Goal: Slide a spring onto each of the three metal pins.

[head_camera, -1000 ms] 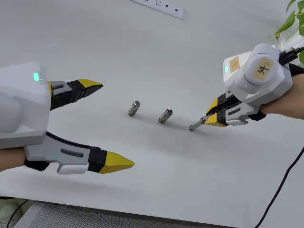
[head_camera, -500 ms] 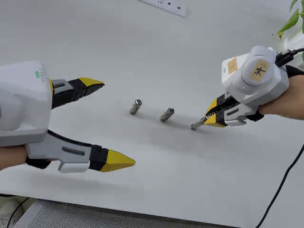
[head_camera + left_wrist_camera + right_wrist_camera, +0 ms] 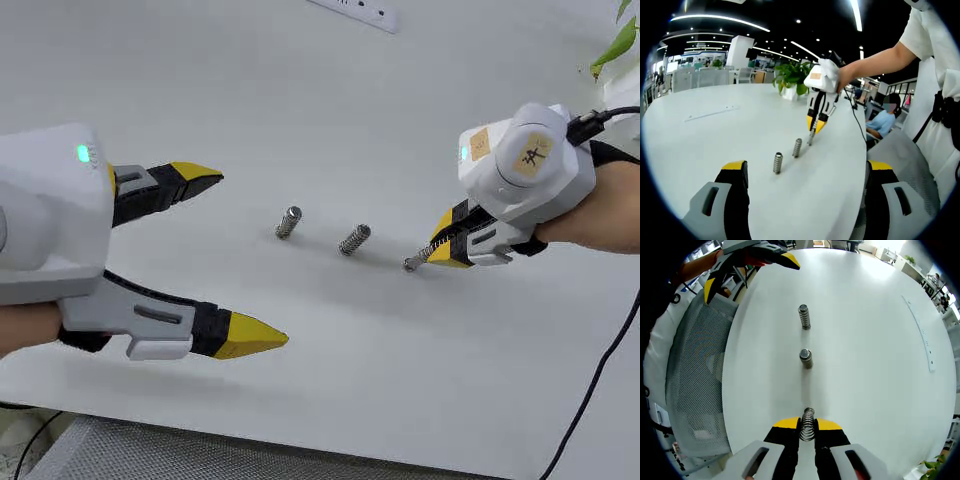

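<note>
Spring number three [image 3: 807,424] sits clamped between the closed fingers [image 3: 827,425] of the right gripper [image 3: 440,251] at the right of the white surface [image 3: 330,90]. Its coils wrap a metal pin [image 3: 411,263] whose bare end pokes out past the fingertips, down and to the left; whether it touches the surface cannot be told. Pin and fingers share one long axis, and that line carries leftward through the two other sprung pins: the middle pin [image 3: 354,240] near the tips and the leftmost pin [image 3: 288,222] beyond it, both apparently standing on end. The right gripper is by far the nearer to the work. The left gripper [image 3: 255,259] hovers at the near left, its fingers spread wide and holding nothing, well apart from the row
</note>
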Demonstrator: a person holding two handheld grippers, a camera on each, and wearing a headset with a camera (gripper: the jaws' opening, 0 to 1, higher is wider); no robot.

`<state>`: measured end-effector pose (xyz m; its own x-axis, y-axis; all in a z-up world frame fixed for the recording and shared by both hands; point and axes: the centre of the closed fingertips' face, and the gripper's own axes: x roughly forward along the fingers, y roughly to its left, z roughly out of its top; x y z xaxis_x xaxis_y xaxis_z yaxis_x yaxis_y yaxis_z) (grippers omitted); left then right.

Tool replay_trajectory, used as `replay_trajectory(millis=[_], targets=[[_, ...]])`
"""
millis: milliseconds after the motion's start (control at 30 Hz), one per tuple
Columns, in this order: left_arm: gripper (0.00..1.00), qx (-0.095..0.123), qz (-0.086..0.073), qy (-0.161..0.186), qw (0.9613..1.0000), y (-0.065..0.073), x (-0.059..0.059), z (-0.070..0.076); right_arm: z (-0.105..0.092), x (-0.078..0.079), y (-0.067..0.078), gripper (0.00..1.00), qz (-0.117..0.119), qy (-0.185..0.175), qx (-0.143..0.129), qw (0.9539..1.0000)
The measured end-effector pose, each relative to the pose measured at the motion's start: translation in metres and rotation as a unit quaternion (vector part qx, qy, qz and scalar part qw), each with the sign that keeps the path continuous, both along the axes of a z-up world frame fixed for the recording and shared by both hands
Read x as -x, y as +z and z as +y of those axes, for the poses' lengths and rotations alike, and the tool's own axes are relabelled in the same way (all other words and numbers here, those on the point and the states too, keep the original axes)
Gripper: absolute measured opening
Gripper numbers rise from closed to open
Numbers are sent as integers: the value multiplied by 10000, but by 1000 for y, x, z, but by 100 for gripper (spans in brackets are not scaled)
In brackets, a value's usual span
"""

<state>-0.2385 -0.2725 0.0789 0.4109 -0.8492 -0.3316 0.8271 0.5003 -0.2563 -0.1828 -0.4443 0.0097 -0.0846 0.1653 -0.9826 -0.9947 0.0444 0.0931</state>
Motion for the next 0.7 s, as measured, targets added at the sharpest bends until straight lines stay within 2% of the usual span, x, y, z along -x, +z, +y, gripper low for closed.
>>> replay_trajectory(millis=[700], targets=[[96,35,33,6,10000,-2,2,-1,-3,-1,-27,8,-69,235,183,9995]])
